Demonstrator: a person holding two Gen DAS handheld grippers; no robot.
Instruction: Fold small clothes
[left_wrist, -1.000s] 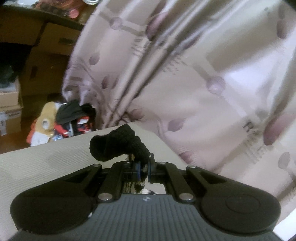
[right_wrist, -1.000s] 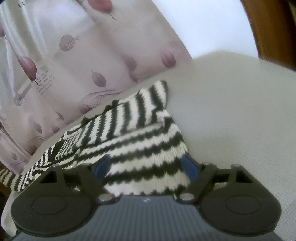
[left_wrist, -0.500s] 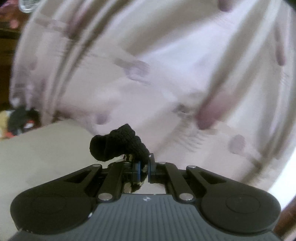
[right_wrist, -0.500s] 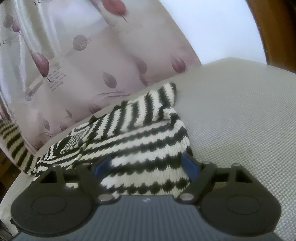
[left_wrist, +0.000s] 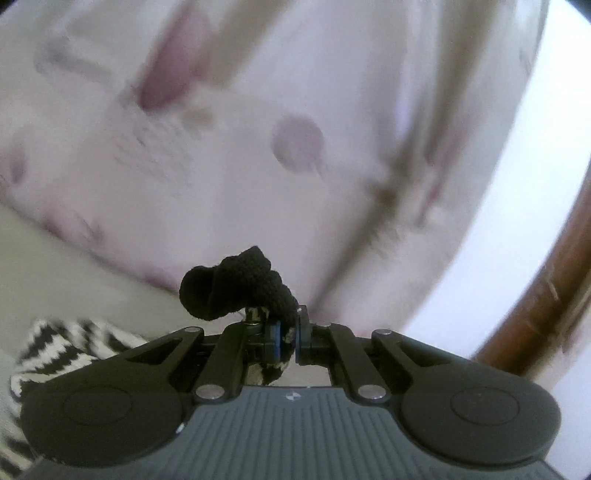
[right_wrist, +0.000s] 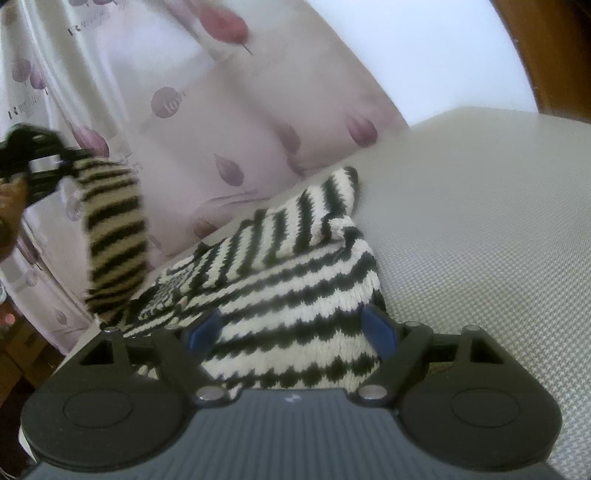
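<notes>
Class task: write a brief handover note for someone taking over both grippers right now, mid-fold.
Left gripper: shut on the black cuff of the striped sweater's sleeve, lifted above the table.
Right gripper: open, jaws spread either side of the sweater body; contact unclear.
Sweater: body lies on the table by the curtain, one sleeve already folded across the top.
Done: first sleeve in.
Left, likely: lay the raised sleeve across the body, release, then fold the body.
</notes>
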